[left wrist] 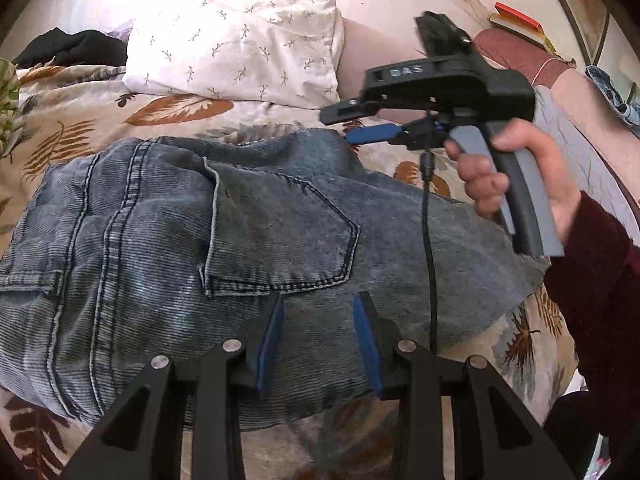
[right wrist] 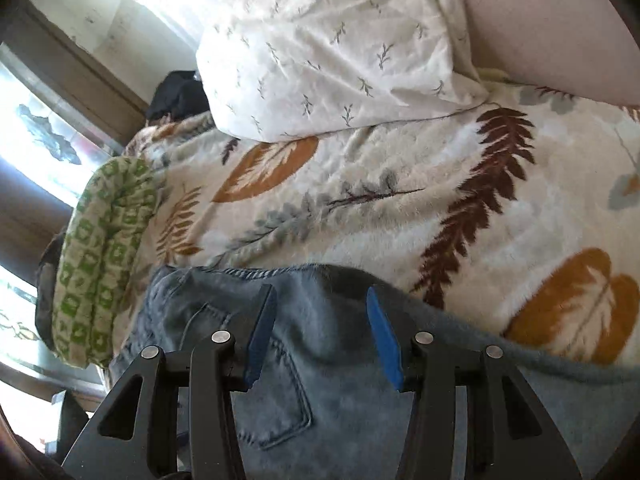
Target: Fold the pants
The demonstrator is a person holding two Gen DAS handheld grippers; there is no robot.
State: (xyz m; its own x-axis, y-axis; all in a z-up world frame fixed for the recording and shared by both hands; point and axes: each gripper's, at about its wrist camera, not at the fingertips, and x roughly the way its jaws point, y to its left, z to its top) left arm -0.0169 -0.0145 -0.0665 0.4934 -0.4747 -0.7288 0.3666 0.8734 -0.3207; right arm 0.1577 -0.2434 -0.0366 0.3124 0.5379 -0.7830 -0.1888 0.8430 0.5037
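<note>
Grey-blue denim pants (left wrist: 248, 240) lie folded in a bundle on the leaf-patterned bedspread (left wrist: 80, 136), back pocket up. My left gripper (left wrist: 318, 304) is open just above the near edge of the pants, holding nothing. My right gripper (left wrist: 352, 124), seen from the left wrist view, hovers over the far right edge of the pants in a hand with a dark red sleeve. In the right wrist view the right gripper (right wrist: 322, 300) is open above the pants (right wrist: 328, 380), empty.
A white leaf-print pillow (left wrist: 240, 40) lies beyond the pants, also in the right wrist view (right wrist: 332, 52). A green patterned cloth (right wrist: 100, 260) sits at the bed's left side, dark clothing (left wrist: 72, 50) behind it. Books (left wrist: 520, 20) rest far right.
</note>
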